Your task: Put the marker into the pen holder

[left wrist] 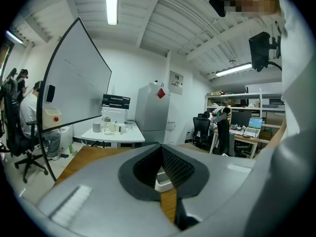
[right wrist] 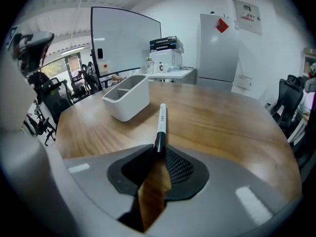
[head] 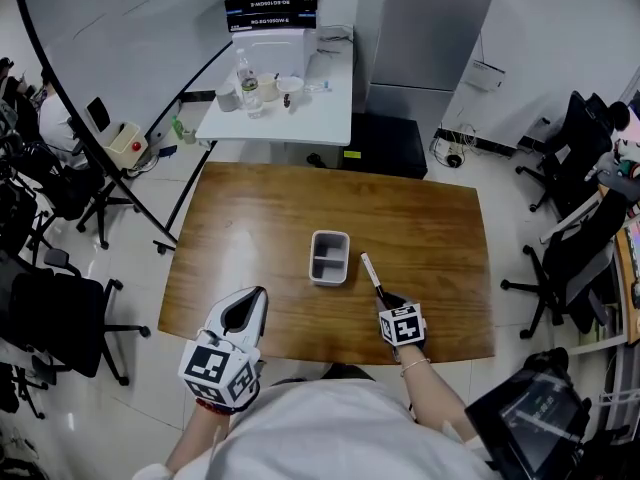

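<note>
A white marker with a black cap [head: 370,271] lies on the brown table [head: 430,228], just right of the white two-compartment pen holder [head: 329,257]. My right gripper [head: 384,297] is at the marker's near end, with its jaw tips closed on the black cap. In the right gripper view the marker [right wrist: 161,118] points away from the right gripper [right wrist: 158,150], and the pen holder [right wrist: 127,98] stands ahead to the left. My left gripper [head: 260,293] hovers over the table's near left edge, shut and empty. The left gripper [left wrist: 160,147] shows a bit of the holder through its gap.
A white side table [head: 300,118] with a bottle, cups and stacked boxes stands beyond the brown table. A whiteboard [head: 110,38] leans at the back left. Office chairs [head: 60,318] stand on both sides. A person's torso fills the bottom of the head view.
</note>
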`<state>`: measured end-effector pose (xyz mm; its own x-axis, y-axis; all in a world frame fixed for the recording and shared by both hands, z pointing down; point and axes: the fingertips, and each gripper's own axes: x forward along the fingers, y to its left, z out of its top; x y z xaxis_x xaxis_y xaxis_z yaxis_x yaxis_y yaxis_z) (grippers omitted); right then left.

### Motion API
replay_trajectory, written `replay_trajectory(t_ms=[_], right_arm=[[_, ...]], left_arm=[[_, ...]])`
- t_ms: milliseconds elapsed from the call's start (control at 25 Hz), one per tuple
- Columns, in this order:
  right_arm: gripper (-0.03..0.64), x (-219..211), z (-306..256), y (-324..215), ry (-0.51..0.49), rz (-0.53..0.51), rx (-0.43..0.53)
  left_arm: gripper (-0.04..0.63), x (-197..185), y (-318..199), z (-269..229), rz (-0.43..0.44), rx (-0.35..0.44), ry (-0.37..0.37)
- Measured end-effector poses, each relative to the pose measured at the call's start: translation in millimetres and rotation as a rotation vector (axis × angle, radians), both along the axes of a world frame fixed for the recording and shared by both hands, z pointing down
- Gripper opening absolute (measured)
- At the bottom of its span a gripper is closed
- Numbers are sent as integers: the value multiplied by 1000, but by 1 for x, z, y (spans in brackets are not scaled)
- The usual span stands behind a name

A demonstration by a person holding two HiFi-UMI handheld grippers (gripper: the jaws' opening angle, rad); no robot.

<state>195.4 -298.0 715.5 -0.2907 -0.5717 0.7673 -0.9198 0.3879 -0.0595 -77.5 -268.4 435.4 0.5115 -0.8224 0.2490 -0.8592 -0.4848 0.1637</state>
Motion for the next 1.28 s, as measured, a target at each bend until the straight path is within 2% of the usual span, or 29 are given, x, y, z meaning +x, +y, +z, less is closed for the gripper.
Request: replay_trajectory(t_ms=[320, 840, 1280], right_arm=[[63, 2, -57, -4, -119, 22, 143], [62, -7, -102, -6, -159, 4, 253], [61, -11, -135, -17, -171, -13, 315]], left_arm=[[3, 1, -6, 2, 11, -6, 25], [3, 11, -5, 13, 42, -33, 40], [3, 10, -11, 15, 33, -47, 60]])
